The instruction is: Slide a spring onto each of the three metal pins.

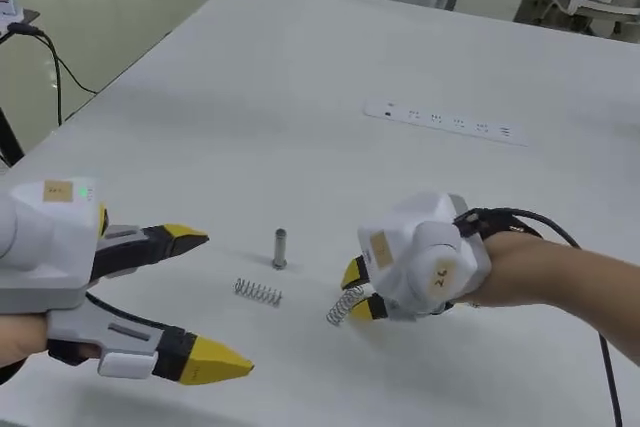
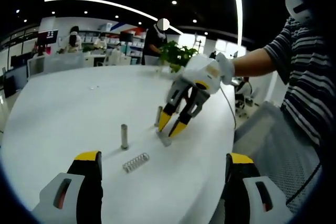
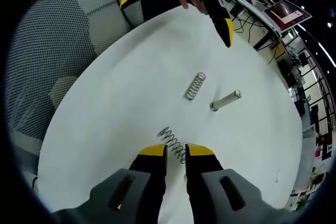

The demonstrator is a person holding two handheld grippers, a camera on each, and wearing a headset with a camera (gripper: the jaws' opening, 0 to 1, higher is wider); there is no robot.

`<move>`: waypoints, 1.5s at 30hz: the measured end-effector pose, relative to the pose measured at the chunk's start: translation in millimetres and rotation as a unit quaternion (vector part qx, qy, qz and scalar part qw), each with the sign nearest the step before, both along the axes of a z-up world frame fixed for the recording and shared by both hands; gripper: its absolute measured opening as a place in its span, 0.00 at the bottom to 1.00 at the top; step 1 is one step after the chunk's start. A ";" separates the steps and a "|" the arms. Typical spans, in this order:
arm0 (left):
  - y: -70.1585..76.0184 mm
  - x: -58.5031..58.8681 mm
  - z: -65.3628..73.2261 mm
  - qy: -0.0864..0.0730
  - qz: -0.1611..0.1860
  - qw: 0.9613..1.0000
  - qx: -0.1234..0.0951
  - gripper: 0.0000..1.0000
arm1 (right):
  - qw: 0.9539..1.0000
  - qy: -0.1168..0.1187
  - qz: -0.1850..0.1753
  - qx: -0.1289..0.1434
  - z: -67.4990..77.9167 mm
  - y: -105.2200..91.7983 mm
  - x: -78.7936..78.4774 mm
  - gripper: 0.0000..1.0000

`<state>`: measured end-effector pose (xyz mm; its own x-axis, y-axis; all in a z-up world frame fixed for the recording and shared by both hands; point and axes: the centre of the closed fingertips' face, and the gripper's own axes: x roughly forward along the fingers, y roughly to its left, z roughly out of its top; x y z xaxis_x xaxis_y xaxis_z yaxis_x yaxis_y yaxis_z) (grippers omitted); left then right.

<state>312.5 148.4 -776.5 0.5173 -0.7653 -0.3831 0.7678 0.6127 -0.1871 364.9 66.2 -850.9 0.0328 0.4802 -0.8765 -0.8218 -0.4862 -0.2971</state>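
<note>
Shows the right gripper (image 1: 363,295) with jaws drawn narrow, pinching the held spring (image 1: 343,305) by one end, low over the white table (image 1: 300,97). Leaves most of the coil free ahead of the tips, as seen in the right gripper view, presumably so that its open end can meet a pin. Places the metal pin (image 1: 280,247) upright on its base, just beside that coil but apart from it, with its top bare and open from above. Shows the loose spring (image 1: 258,292) lying flat near the pin's foot, untouched. Presents the left gripper (image 1: 200,299) spread wide and carrying nothing, near the loose spring, likely ready to take it or to steady the pin. Suggests an early stage, with no spring seated yet. Includes a power strip (image 1: 445,122) well behind the work.
</note>
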 end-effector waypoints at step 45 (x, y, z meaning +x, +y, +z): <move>-34.4 -7.5 8.3 -0.004 -0.043 0.999 0.003 0.89 | 0.977 0.072 -0.195 0.047 25.0 -51.3 -6.0 0.07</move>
<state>305.0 114.1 -768.2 0.4534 -0.8047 -0.3832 0.8189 0.5459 -0.1773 358.9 14.9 -825.9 0.1081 0.5343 -0.8384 -0.9757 -0.1047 -0.1926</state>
